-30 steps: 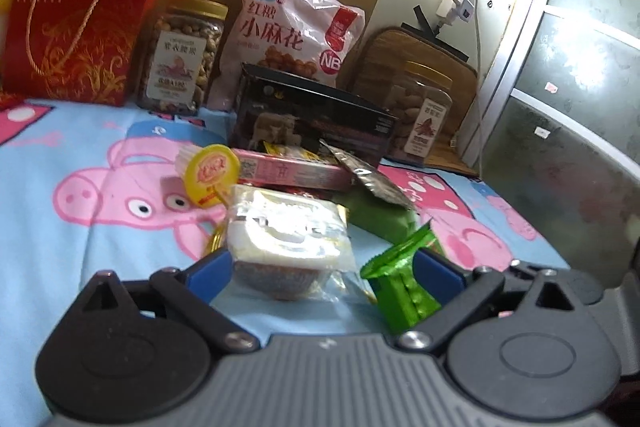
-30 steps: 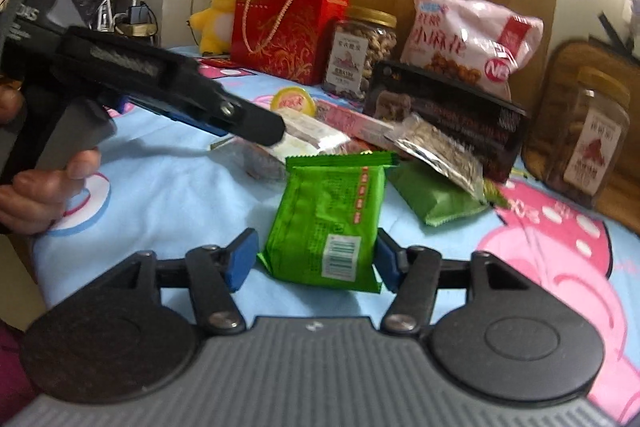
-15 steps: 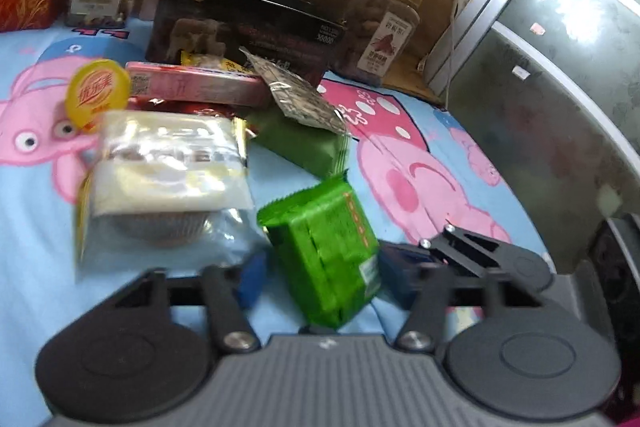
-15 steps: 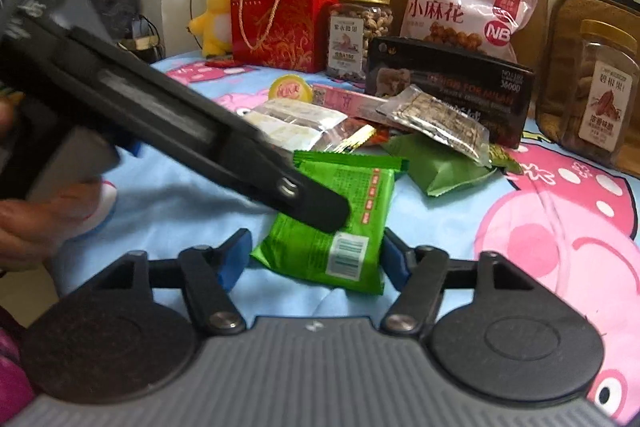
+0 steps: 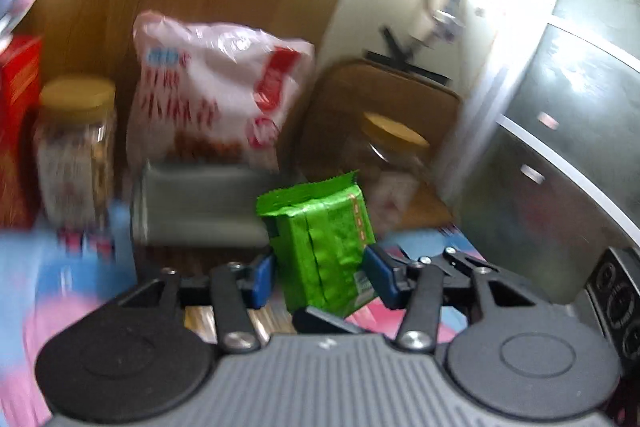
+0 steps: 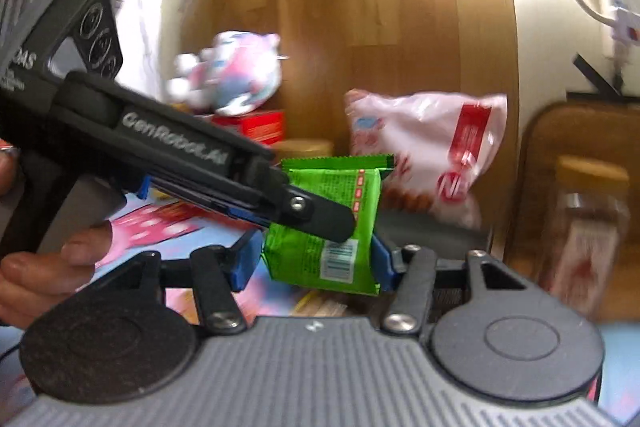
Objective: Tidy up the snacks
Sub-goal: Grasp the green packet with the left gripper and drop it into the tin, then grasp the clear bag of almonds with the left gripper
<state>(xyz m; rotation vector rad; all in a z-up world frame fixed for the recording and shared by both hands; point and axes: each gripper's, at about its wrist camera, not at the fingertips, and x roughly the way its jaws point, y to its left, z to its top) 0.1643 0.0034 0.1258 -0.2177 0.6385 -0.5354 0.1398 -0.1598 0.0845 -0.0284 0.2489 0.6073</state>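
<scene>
Green snack packet [image 6: 332, 223]: lifted off the bedsheet, centre of both wrist views, upright and slightly tilted; also seen at [image 5: 324, 243].
Right gripper [image 6: 314, 259]: closed on the packet's lower half, one blue pad against each side.
Left gripper [image 5: 318, 277]: its blue pads flank the packet closely; the left pad shows a slim gap, so I cannot tell whether it is clamped.
Left gripper body [image 6: 192, 171]: crosses from upper left to centre of the right view, its tip in front of the packet.
Slip risk: the wrapper looks glossy and soft, so a loose pinch could let it slide out.
Crush risk: two grippers squeezing together may crumble the contents.
Collision risk: motion blur suggests fast travel; the white snack bag [image 5: 216, 95] and right-hand jar [image 6: 588, 227] at the back could topple.
</scene>
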